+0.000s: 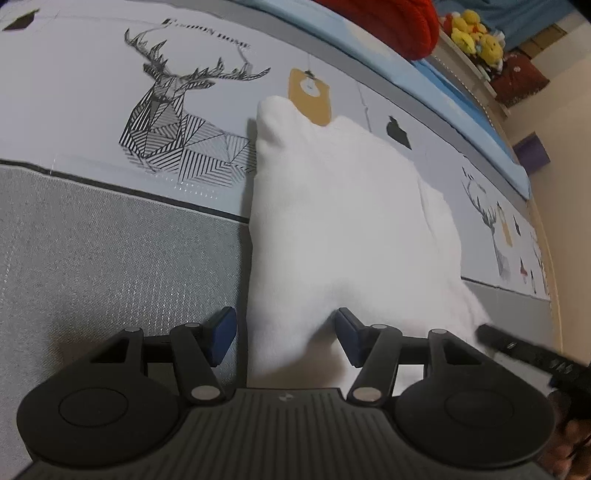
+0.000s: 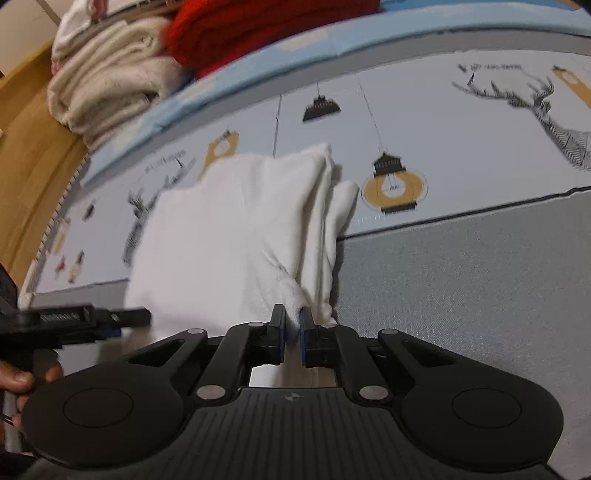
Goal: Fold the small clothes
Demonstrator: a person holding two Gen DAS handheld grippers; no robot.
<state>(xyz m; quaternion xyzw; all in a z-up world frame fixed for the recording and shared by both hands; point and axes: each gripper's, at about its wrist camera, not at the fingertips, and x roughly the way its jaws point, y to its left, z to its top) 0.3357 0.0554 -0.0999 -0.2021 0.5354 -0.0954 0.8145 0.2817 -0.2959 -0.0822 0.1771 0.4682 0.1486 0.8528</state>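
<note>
A white folded garment (image 1: 343, 221) lies on the patterned mat, its near end over the grey carpet. My left gripper (image 1: 284, 338) is open, its blue pads either side of the garment's near left corner, not gripping. The right gripper's finger tip (image 1: 495, 338) shows at the garment's near right corner. In the right wrist view the garment (image 2: 229, 229) lies folded in layers, and my right gripper (image 2: 292, 332) is shut on its near right corner. The left gripper (image 2: 92, 319) shows at the garment's near left edge.
A deer-and-lantern print mat (image 1: 92, 92) lies over grey carpet (image 1: 110, 266). A blue mat edge (image 1: 461, 96) runs behind. A red knit item (image 2: 266, 33) and cream folded clothes (image 2: 107, 81) are stacked at the back. Yellow plush toys (image 1: 476, 35) sit far right.
</note>
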